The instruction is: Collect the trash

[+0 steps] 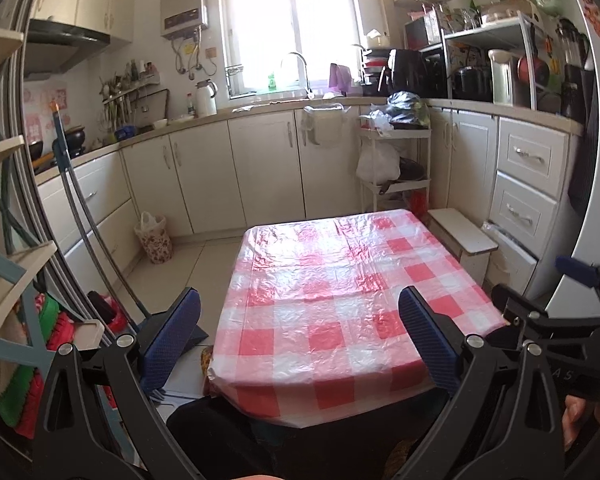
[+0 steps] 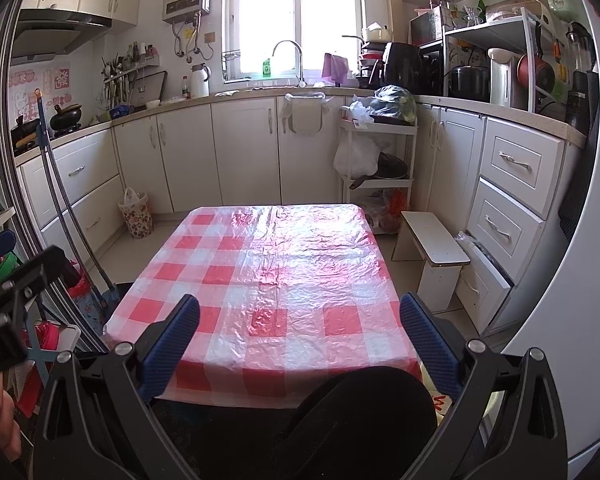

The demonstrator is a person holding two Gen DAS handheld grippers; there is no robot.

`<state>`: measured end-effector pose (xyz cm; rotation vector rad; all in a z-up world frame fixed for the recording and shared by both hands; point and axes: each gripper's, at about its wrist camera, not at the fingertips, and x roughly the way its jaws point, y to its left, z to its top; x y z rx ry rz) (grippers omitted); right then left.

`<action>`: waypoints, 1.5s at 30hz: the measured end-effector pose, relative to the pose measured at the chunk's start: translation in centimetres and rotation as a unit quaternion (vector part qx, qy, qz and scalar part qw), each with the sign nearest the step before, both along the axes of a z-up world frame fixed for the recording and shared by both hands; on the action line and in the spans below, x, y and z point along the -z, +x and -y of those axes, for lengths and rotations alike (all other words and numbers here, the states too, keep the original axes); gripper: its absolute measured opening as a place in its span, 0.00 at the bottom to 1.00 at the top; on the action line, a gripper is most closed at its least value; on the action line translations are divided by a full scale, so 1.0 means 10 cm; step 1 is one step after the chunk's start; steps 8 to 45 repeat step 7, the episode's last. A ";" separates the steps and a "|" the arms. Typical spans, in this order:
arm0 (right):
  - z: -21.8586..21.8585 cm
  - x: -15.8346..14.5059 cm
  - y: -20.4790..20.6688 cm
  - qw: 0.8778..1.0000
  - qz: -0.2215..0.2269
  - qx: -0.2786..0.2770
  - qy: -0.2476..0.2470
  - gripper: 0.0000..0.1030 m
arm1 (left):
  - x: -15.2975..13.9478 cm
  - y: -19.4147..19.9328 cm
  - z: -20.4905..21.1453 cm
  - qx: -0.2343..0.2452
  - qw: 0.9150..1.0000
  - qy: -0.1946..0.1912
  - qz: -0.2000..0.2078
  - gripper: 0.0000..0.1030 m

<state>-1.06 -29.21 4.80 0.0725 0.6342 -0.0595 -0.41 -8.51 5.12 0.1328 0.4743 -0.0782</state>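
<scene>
My left gripper and right gripper look alike: black angular frames with silver round screw heads, and blue fingers with a fine knurled texture. Pale lettering on the right gripper's body is too blurred to read. My trousers look black.

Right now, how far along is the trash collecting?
No trash lies on the checkered tablecloth: cleared or not started, unclear. Left gripper and right gripper hover open, holding nothing. The floral wastebasket stands on the floor by the cabinets.

Table under red-white checked plastic cloth
</scene>
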 end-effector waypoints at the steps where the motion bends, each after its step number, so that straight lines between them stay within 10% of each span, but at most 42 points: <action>1: -0.02 0.00 0.01 1.000 0.000 -0.002 -0.002 0.93 | 0.01 0.02 0.00 0.005 1.000 -0.002 -0.009 0.93; 45: -0.15 0.06 0.07 1.000 -0.009 -0.014 -0.011 0.93 | 0.19 0.17 -0.21 0.001 0.998 -0.036 -0.053 0.93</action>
